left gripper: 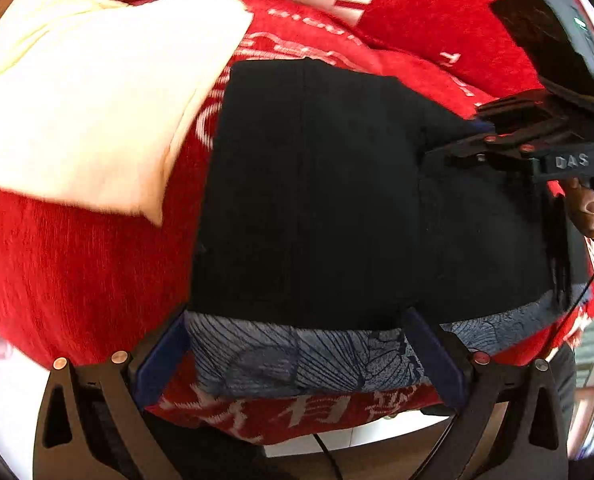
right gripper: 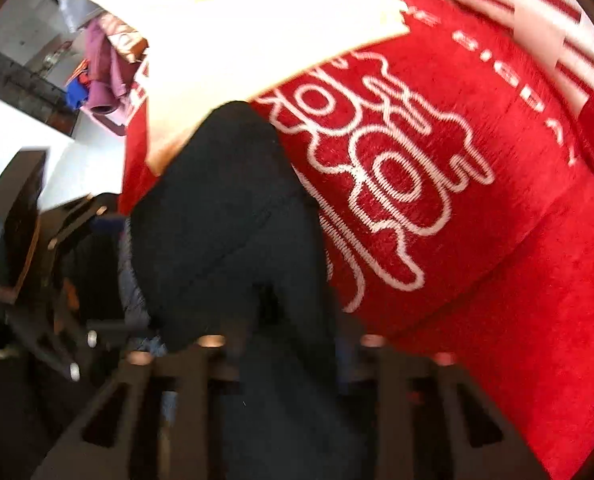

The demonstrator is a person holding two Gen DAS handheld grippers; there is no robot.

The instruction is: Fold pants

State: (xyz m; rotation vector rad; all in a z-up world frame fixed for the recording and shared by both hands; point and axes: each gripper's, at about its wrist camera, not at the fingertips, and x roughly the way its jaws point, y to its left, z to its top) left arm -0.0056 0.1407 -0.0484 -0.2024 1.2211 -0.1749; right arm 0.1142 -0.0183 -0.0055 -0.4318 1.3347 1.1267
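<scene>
The black pants [left gripper: 337, 200] lie folded on a red blanket [left gripper: 77, 272], with a grey-blue leaf-patterned waistband lining [left gripper: 297, 356] at the near edge. My left gripper [left gripper: 297, 356] is open, its blue fingers [left gripper: 161, 356] straddling that waistband edge. My right gripper [left gripper: 477, 136] reaches in from the right onto the pants' far right corner. In the right wrist view the pants [right gripper: 225, 208] run from the red blanket down between the right gripper's [right gripper: 285, 344] blurred fingers, which look closed on the black cloth.
A cream cloth [left gripper: 97, 112] lies on the blanket left of the pants and also shows in the right wrist view [right gripper: 237, 32]. The red blanket [right gripper: 477, 240] has white lettering. The bed's edge and floor are below the left gripper. Clutter [right gripper: 105, 72] sits beyond.
</scene>
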